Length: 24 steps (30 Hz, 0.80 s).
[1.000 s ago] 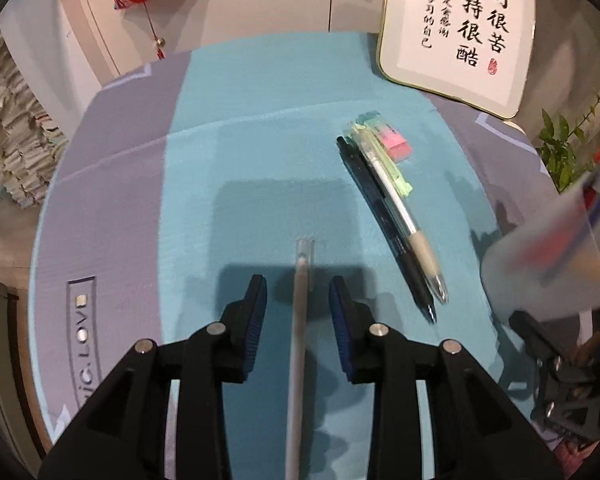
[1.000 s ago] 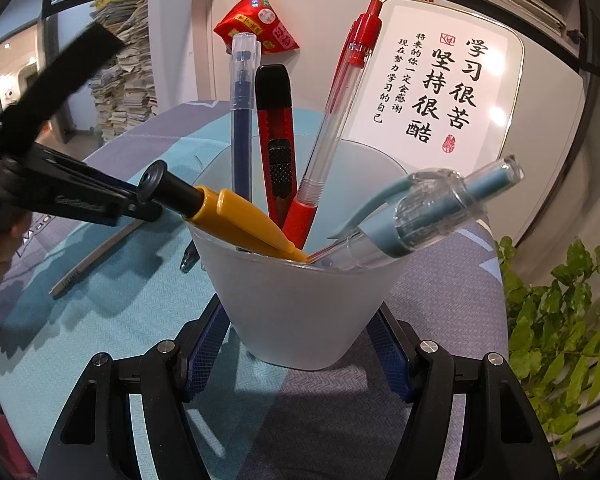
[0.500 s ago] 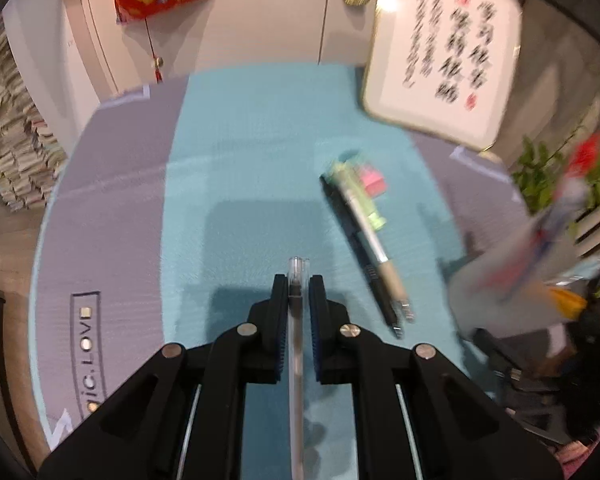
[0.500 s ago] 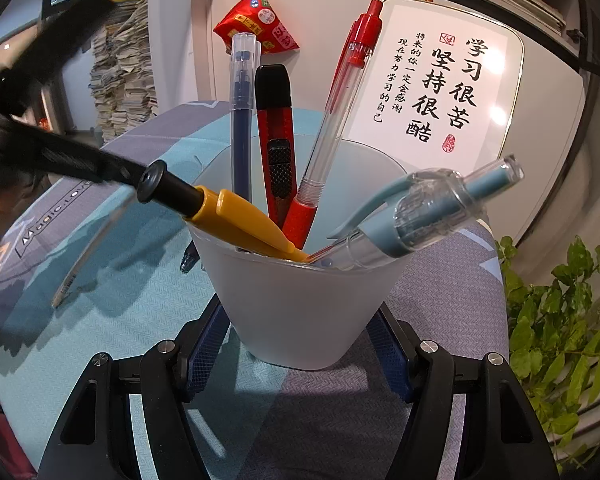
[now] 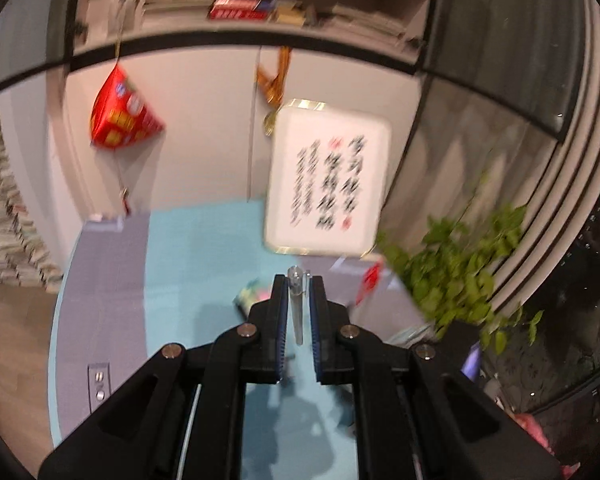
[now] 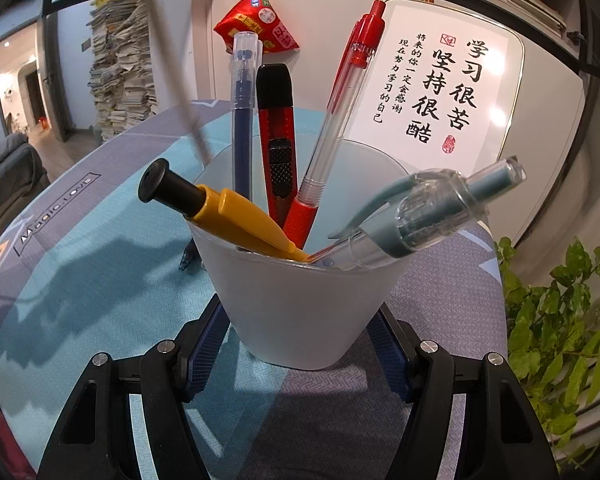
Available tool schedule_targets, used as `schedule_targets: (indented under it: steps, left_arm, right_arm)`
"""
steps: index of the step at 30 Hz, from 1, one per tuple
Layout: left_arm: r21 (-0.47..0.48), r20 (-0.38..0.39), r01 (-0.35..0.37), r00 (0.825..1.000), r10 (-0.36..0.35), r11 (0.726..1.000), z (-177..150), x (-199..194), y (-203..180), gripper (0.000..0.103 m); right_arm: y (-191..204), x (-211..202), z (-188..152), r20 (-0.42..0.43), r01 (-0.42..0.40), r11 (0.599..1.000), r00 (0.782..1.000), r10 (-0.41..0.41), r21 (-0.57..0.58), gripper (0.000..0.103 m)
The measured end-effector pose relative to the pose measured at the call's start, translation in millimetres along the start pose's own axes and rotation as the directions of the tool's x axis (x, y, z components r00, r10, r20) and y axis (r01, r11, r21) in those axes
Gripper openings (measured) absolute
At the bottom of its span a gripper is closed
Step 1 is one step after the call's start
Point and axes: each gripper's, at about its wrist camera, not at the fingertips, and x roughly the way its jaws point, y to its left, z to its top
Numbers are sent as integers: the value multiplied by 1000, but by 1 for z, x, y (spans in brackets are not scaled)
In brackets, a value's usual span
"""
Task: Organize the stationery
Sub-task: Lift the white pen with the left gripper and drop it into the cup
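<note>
At frame centre: left claw [image 5: 299, 300] is clenching a grey pen [image 5: 296, 312] above the table's [image 5: 188, 264] bare teal stretch | right claw [image 6: 300, 344] is gripping the frosted cup [image 6: 296, 304], lower centre.

Pens [image 6: 242, 120] in cup [image 6: 300, 304]; cup on table [image 6: 80, 280].

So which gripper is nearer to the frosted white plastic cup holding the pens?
Right. The right gripper clamps the frosted white plastic cup; the left gripper holds a clear pen raised above the table.
</note>
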Motion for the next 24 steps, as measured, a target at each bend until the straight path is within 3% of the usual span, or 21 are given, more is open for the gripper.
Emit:
schedule_targets:
  steps: [7, 18, 24]
  left_arm:
    - [33, 30, 48, 998, -49, 998, 19, -3, -29, 9]
    - [33, 53, 88, 995, -89, 996, 19, -16, -31, 9]
    - [68, 6, 86, 996, -87, 994, 12, -2, -37, 9]
  right_arm:
    - [0, 0, 0, 0, -2, 1000, 1000, 2, 2, 70]
    - [0, 0, 0, 0, -2, 1000, 1000, 2, 3, 70]
    - [0, 0, 0, 0, -2, 1000, 1000, 2, 2, 70]
